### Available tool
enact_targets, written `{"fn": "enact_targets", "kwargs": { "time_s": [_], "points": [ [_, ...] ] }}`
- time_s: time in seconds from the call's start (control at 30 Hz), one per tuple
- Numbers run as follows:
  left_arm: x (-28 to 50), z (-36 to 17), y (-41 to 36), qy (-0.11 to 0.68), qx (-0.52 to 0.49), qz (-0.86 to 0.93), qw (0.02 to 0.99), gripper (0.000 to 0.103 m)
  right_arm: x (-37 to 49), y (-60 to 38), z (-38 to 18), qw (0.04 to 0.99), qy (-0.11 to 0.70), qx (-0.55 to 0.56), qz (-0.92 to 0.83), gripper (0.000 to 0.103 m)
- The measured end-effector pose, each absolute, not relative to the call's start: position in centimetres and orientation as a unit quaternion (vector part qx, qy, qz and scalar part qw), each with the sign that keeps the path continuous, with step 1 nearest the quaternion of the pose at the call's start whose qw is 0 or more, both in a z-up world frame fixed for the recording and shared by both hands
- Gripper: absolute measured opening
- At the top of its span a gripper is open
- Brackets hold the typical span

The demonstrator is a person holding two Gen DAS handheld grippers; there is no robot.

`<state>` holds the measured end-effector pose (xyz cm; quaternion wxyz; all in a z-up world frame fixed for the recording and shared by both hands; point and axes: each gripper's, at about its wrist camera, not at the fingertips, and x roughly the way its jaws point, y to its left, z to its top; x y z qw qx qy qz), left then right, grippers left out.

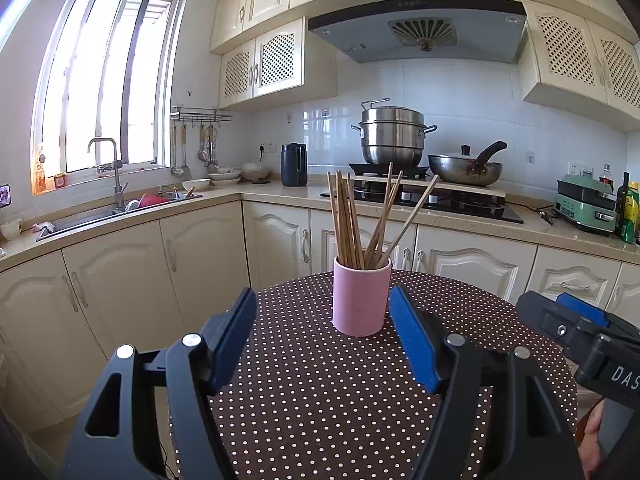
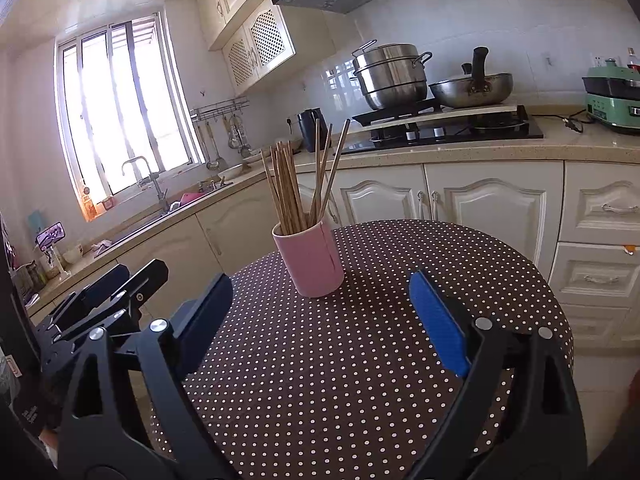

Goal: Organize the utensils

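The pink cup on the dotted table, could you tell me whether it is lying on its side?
No, the pink cup stands upright on the dotted table, with the chopsticks sticking up out of it.

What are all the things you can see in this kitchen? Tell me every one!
cup: one, pink, standing on the table
chopsticks: a bunch, brown, upright in the cup
table: one, brown cloth with white dots, in front
steamer pot: one, silver, on the stove
pan: one, silver with a black handle, beside the steamer pot
stove: one, black, on the counter
kettle: one, dark, on the counter left of the stove
tap: one, silver, at the sink under the window
green cooker: one, counter's right end
left claw: black with blue pads, open, before the cup
right claw: black with blue pads, open, holding nothing
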<state>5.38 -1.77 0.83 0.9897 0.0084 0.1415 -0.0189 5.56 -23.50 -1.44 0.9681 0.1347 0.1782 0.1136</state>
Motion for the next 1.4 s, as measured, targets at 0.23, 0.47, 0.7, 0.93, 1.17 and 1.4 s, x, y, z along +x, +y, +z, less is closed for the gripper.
{"fn": "enact_targets", "kwargs": {
  "time_s": [0.23,0.47,0.7,0.93,1.17,1.4],
  "points": [
    [5.6,0.7,-1.9,0.147,0.013,-0.022,0.989,0.068,5.9,-23.8,-1.6,0.966,0.184,0.145,0.113,0.090],
    [5.4,0.7,-2.0,0.150,0.016,-0.023,0.988,0.068,5.9,-23.8,-1.9,0.962,0.194,0.154,0.112,0.090],
    [5.0,0.8,-1.8,0.148,0.014,-0.022,0.989,0.068,5.1,-23.5,-1.6,0.963,0.193,0.153,0.113,0.090],
    [3.8,0.8,-1.6,0.149,0.014,-0.027,0.988,0.068,3.9,-23.3,-1.4,0.963,0.193,0.157,0.106,0.090],
    [2.0,0.9,-1.2,0.144,0.018,-0.036,0.989,0.068,2.0,-23.1,-1.1,0.963,0.191,0.161,0.099,0.090],
    [0.3,1.1,-1.0,0.135,0.013,-0.042,0.990,0.069,1.1,-22.4,-0.7,0.964,0.190,0.155,0.101,0.090]
  ]
}}
